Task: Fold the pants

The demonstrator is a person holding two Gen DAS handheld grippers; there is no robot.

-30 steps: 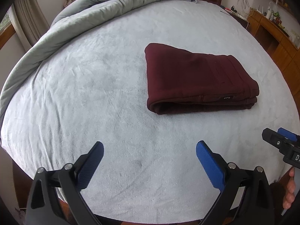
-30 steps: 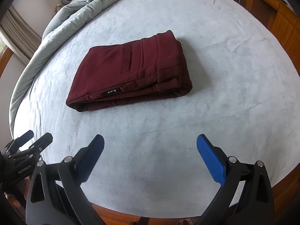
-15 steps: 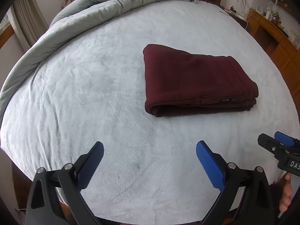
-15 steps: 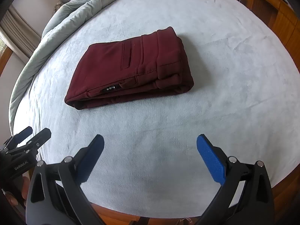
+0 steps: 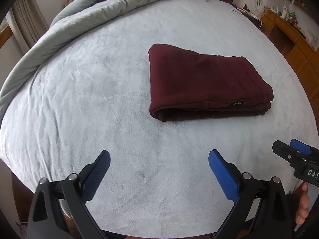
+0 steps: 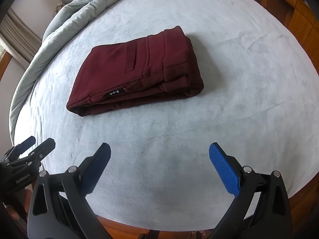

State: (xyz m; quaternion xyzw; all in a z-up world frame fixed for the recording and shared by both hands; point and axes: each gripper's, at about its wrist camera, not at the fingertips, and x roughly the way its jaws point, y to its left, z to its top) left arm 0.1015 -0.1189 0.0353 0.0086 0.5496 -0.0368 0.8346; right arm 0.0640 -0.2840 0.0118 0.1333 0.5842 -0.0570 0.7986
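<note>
The maroon pants (image 5: 207,83) are lying folded into a thick rectangular bundle on the pale grey bed (image 5: 99,99), right of centre in the left wrist view and well apart from the rumpled green-grey quilt (image 5: 95,10) bunched along the far left edge. Both tongs are hanging released and empty over the near part of the bed: the left tongs (image 5: 159,159) with fingers spread wide, and the right tongs (image 6: 159,153) likewise, neither touching the cloth. The fabric is looking soft, fairly heavy and thick, probably fleece-lined, so the layers are likely to sag and slide if lifted by one corner. The stacked open edges are facing the near side, with a small black label (image 6: 113,93) showing there. Any further hold would be best taken across the whole stack at the two near corners.
</note>
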